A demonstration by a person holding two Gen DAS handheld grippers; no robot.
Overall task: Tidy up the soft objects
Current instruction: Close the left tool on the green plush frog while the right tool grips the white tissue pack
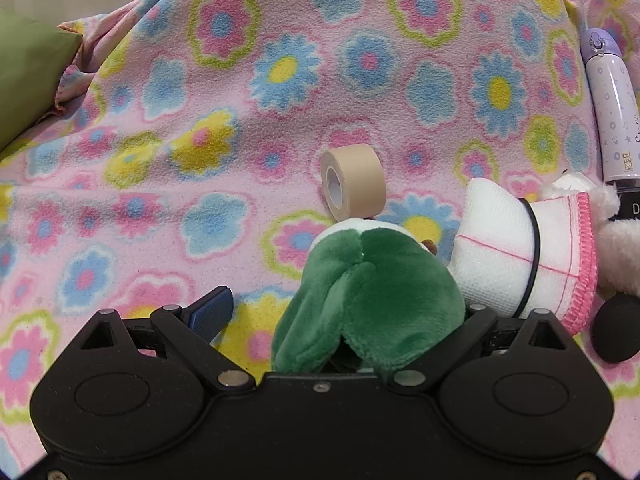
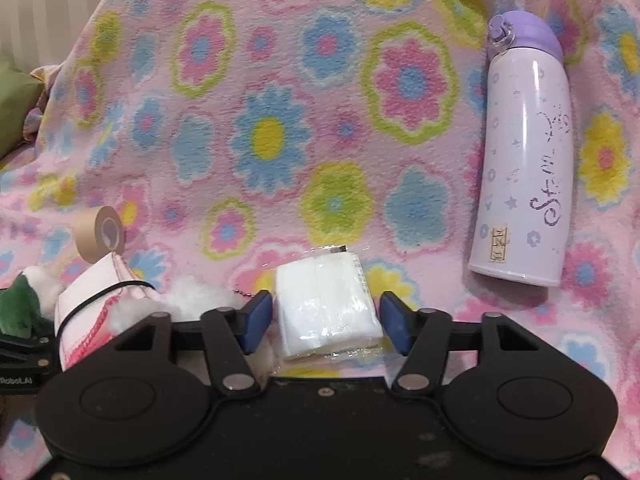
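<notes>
Right gripper [image 2: 326, 320] pads flank tissue pack [image 2: 326, 304], small gaps; left gripper [image 1: 340, 312] spread, green plush [image 1: 372, 300] between, tape [image 1: 352, 178] at 12.

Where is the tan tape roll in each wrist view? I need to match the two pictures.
Left wrist view: tape roll stands on edge just above centre, beyond the green plush.
Right wrist view: tape roll sits at the left edge, low, behind the pink-trimmed white cloth.
Shared landmark: the lilac bottle, lying at right in both.
</notes>
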